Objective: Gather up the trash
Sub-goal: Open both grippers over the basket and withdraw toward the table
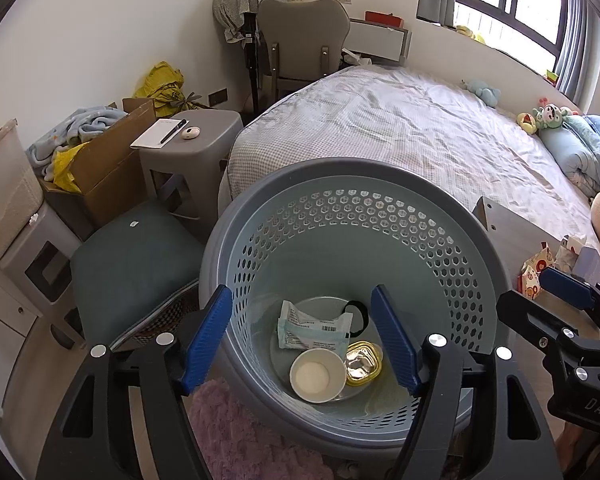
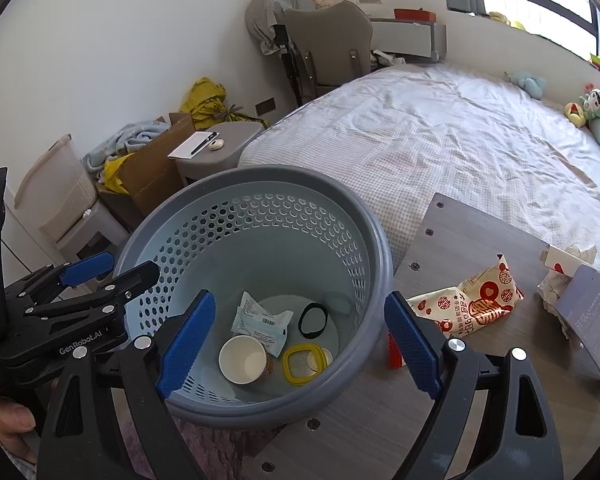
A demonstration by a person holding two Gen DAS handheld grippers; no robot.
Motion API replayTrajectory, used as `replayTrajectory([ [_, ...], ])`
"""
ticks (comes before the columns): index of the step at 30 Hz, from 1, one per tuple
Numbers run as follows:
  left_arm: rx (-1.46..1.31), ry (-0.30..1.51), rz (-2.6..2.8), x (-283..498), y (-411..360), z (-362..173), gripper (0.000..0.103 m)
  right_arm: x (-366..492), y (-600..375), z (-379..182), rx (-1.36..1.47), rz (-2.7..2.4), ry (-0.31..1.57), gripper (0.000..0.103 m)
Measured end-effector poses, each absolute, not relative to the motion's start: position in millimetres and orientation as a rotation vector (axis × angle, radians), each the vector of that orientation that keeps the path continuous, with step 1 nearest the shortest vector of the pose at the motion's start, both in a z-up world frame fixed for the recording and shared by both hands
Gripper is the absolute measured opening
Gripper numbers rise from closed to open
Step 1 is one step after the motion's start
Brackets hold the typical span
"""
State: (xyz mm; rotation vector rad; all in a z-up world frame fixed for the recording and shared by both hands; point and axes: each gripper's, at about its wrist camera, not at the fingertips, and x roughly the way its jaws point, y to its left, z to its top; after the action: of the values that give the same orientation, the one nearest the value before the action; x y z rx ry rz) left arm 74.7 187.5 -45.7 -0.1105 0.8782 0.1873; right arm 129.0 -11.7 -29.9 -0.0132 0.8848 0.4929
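A grey-blue perforated waste basket (image 1: 440, 264) (image 2: 352, 248) stands by the bed. In it lie a paper cup (image 1: 318, 376) (image 2: 244, 360), a white wrapper (image 1: 312, 326) (image 2: 260, 318), a yellow-rimmed lid (image 1: 364, 362) (image 2: 302, 362) and a black band (image 2: 313, 320). My left gripper (image 1: 308, 344) is open and empty above the basket. My right gripper (image 2: 296, 344) is open and empty over the basket's near rim. A red-and-white patterned wrapper (image 2: 476, 304) (image 1: 534, 276) lies on the wooden table (image 2: 460, 232), to the right of the basket.
Crumpled paper (image 2: 556, 292) and a grey booklet (image 2: 588, 320) lie on the table's right side. A bed (image 2: 440, 136) is behind. A grey stool (image 1: 196, 140), a cardboard box (image 1: 108, 160) and a dark cushion (image 1: 136, 256) stand to the left.
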Motion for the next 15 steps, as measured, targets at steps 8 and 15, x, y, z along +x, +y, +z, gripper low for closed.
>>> replayTrajectory([
  [8, -0.106, 0.873, 0.19, 71, 187, -43, 0.071, 126, -15, -29, -0.008, 0.489, 0.877, 0.085],
  [15, -0.114, 0.861, 0.192, 64, 187, -39, 0.077, 121, -20, -24, -0.002, 0.479, 0.866, 0.088],
])
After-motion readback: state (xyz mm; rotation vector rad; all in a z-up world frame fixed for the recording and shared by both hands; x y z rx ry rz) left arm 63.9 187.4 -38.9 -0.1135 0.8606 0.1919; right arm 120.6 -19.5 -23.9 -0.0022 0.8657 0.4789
